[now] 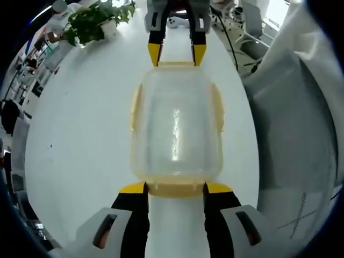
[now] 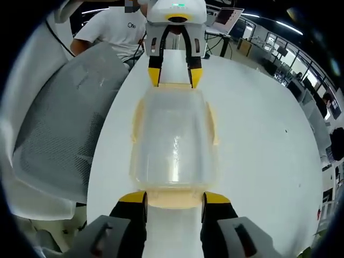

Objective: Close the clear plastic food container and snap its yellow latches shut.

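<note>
The clear plastic container (image 1: 176, 126) lies on the white table (image 1: 80, 140) with its lid on top. Yellow latches run along its long sides (image 1: 135, 110) and its two ends. My left gripper (image 1: 176, 188) is open, its yellow tips on either side of the near end latch (image 1: 174, 189). At the far end, my right gripper (image 1: 177, 55) stands open over the opposite latch. In the right gripper view the container (image 2: 173, 145) lies the other way round. There my right gripper (image 2: 174, 198) brackets its end latch (image 2: 174, 200), with the left gripper (image 2: 174, 77) facing it.
A potted plant (image 1: 94, 21) stands at the table's far left. A white mesh chair (image 1: 290, 134), (image 2: 59, 129) sits against the table edge close to the container. A person in a white shirt (image 2: 115, 29) sits beyond it, and a laptop (image 2: 226, 16) is further back.
</note>
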The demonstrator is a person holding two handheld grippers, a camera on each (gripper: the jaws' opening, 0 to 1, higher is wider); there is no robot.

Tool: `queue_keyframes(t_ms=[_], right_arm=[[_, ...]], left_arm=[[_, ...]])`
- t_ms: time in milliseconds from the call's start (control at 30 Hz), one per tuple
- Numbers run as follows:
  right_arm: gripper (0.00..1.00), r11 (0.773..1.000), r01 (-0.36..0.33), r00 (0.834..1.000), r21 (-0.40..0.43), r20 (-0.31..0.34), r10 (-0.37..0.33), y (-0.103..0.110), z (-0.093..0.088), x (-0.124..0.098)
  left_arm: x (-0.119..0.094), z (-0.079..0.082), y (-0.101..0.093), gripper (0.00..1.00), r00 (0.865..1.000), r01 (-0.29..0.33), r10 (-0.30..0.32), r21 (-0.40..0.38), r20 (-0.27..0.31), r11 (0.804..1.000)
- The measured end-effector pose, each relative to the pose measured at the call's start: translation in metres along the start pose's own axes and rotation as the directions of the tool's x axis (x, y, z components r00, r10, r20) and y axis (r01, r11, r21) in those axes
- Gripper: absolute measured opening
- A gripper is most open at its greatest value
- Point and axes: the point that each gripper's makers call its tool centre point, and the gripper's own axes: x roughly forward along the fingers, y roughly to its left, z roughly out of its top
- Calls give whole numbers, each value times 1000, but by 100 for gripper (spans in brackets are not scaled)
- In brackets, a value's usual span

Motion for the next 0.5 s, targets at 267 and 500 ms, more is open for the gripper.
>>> queue_keyframes(t_ms=[267,500], right_arm=[[38,1000,4,1000,-12,-8,-4,0,0,0],[38,999,8,999,-42,-36,-9,1,-3,3]], left_arm=[[3,-2,-1,38,1000,14,-14,-28,1,1000],[2,-2,-2,38,1000,9,-9,-19,-3,1000]])
